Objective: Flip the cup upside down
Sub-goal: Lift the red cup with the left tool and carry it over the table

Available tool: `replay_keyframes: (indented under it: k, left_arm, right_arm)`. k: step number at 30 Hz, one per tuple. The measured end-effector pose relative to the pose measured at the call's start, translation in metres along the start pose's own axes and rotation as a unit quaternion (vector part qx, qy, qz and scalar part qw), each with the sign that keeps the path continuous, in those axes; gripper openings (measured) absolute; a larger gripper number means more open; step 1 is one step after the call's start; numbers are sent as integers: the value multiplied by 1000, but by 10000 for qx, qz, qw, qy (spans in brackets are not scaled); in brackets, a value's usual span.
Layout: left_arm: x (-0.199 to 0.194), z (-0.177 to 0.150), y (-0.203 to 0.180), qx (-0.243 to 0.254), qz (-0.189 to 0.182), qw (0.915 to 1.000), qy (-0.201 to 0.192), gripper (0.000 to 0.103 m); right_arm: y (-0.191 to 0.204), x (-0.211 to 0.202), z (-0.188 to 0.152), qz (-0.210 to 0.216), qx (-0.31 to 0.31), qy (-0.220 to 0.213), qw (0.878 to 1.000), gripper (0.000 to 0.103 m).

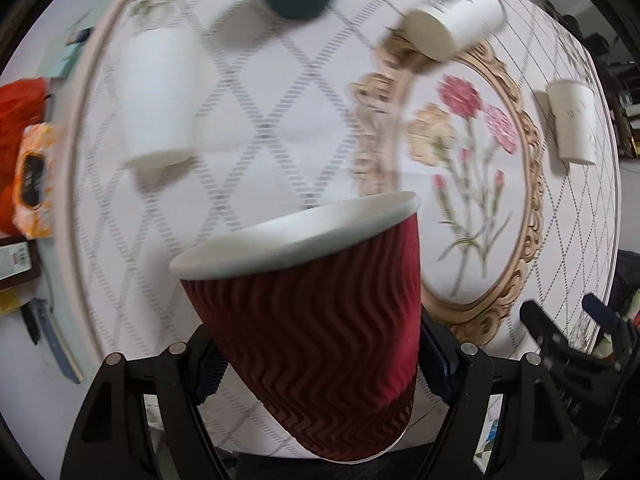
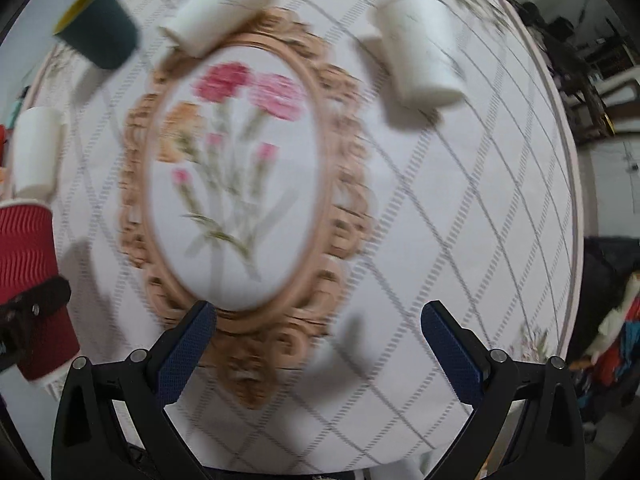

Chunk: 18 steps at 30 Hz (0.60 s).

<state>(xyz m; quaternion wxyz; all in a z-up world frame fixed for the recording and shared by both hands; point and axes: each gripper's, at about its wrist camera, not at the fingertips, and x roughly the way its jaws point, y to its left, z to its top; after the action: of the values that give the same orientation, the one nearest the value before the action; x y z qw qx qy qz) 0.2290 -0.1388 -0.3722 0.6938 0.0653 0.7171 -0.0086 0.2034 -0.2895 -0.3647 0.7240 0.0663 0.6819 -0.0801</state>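
Left tool (image 1: 316, 364) clamping tilted red cup (image 1: 312, 320) above tablecloth (image 1: 248, 128), right tool (image 2: 320, 344) spread wide, empty

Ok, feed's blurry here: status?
Left gripper shut on red ripple cup, airborne, tilted. Right gripper open, empty. Tablecloth beneath bare.

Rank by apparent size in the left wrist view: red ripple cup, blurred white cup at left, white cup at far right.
1. Red ripple cup, largest, though it sits right at the lens in the left gripper.
2. Blurred white cup.
3. Far-right white cup, smallest.
True sizes are unsure: distance differs.
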Motion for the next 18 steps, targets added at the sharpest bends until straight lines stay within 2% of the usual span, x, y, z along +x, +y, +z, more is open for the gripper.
replay_keyframes:
  k: [6,10,18]
  left_arm:
    - [15,11,-48,342,125,9993,103,78]
    - [27,17,-64,473,262,9983,226,78]
    - [30,-11,-77,603,401,9969,322,78]
  right_arm:
    - [-42,10,-9,-108,175,46,9998,103]
    - [-59,11,-10,-91,234,44,9997,103]
    - [-76,16,-3,-77,259,26,9996,103]
